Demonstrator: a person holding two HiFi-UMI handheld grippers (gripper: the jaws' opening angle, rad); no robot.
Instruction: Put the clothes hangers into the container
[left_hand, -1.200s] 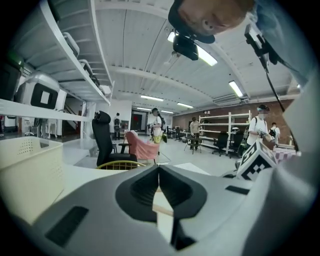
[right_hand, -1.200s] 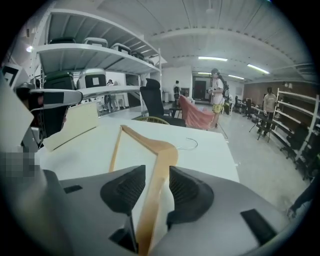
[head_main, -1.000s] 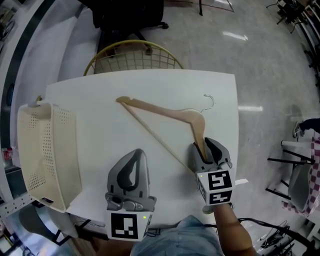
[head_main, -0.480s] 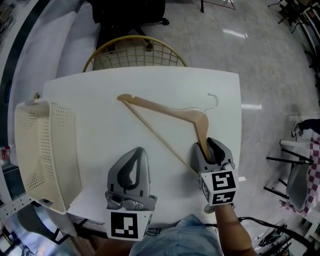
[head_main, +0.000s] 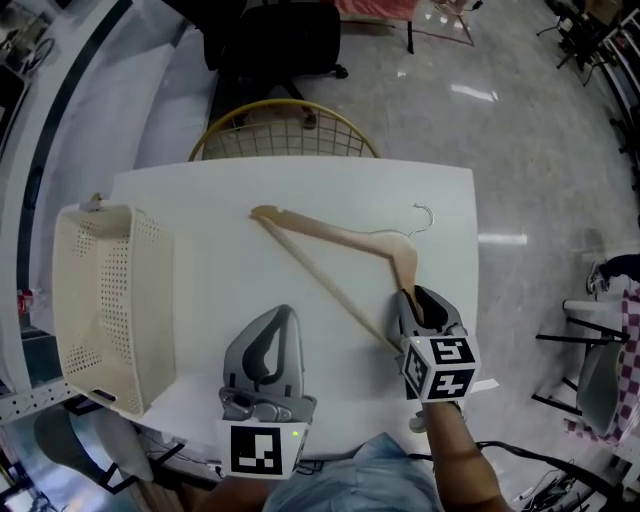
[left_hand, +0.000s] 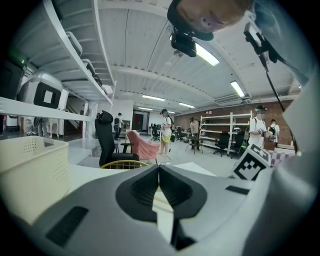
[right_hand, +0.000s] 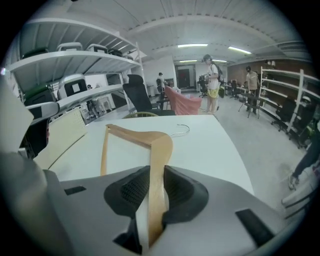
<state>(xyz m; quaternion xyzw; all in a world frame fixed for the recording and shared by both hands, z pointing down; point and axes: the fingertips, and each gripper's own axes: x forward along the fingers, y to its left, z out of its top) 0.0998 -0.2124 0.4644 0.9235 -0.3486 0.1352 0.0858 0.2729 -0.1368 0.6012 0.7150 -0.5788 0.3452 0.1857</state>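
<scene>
Wooden hanger (head_main: 335, 240): judged light, rigid and smooth, so liable to slip or swing if pinched far from its middle. Flat on the white table (head_main: 200, 220), with 1 shoulder arm running between the fingers of the right gripper (head_main: 413, 298). Rest of the frame fanned out ahead of the fingertips, wire hook (head_main: 424, 214) ahead and slightly to their right. Best taken near the neck for balance; held at present near the arm's lower end, so likely to pivot when lifted.

Right jaws: just closing, now pinching that arm from both sides, pads against the wood. Angled steeply down at the tabletop, forearm trailing behind over the near edge.

Left gripper (head_main: 279, 315): fingers pressed together on nothing, pointing almost level, hanger's bottom bar ahead and right of the tips.

Cream perforated container (head_main: 115, 290): well left of those fingers, at the table's left edge, no hanger visible inside.
</scene>
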